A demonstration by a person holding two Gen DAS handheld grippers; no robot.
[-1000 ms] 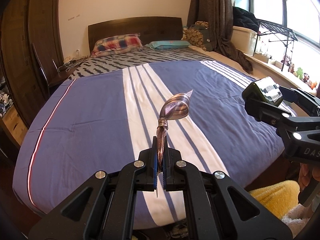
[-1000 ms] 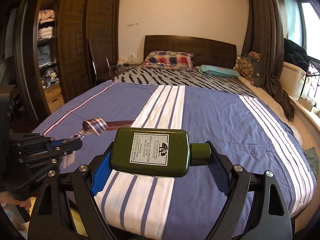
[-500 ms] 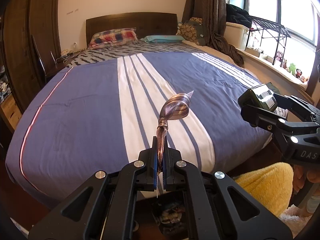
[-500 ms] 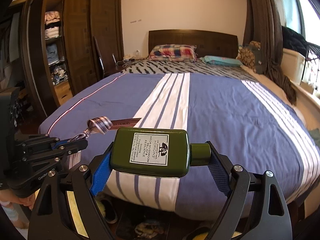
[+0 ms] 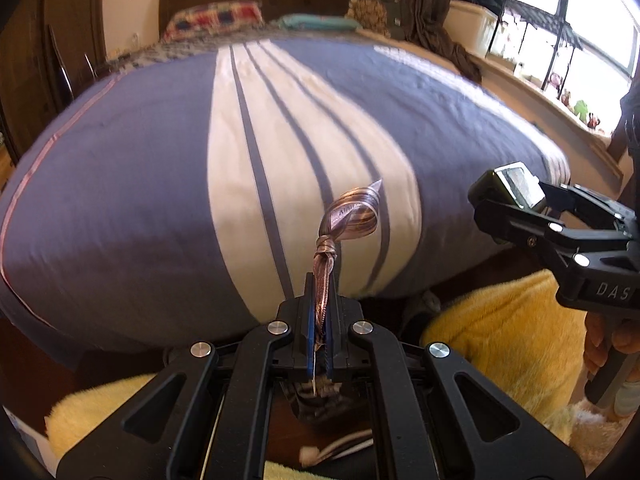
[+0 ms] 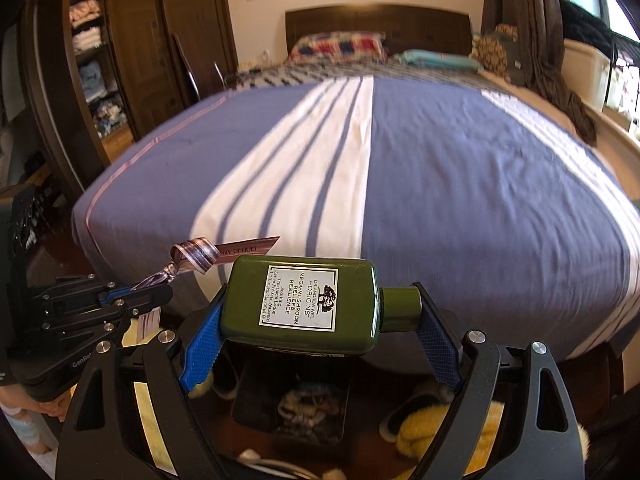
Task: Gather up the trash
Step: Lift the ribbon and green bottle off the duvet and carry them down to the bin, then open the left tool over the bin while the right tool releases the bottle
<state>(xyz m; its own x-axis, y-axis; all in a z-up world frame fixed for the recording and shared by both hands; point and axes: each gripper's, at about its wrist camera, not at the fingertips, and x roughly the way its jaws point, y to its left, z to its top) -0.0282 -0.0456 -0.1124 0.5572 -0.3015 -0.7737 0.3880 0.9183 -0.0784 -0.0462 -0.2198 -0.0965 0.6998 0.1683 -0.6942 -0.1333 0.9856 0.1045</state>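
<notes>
You are in the carrying step: both pieces of trash are already picked up and you hold them at the foot of the bed (image 6: pixel 460 168), tipped downward. Your left gripper (image 5: pixel 319 312) is pinched fully together on the knotted ribbon (image 5: pixel 352 214), whose curled loop stands up clear of the tips. Your right gripper (image 6: pixel 320 316) stands wide, its blue pads (image 6: pixel 202 344) pressed against the base and the cap of the green bottle (image 6: pixel 300 304), which lies crosswise between them, label up.

Below the bottle, on the floor between the yellow slippers (image 6: pixel 432 424), sits a dark square container (image 6: pixel 292 400) with crumpled stuff in it. It looks like the bin, though the view down there is dim and I cannot be sure.

If it is, the next move calls for bringing each load over its mouth. Release the bottle first by spreading the right fingers wider; then part the left ones and let the ribbon fall, watching that it does not cling.
</notes>
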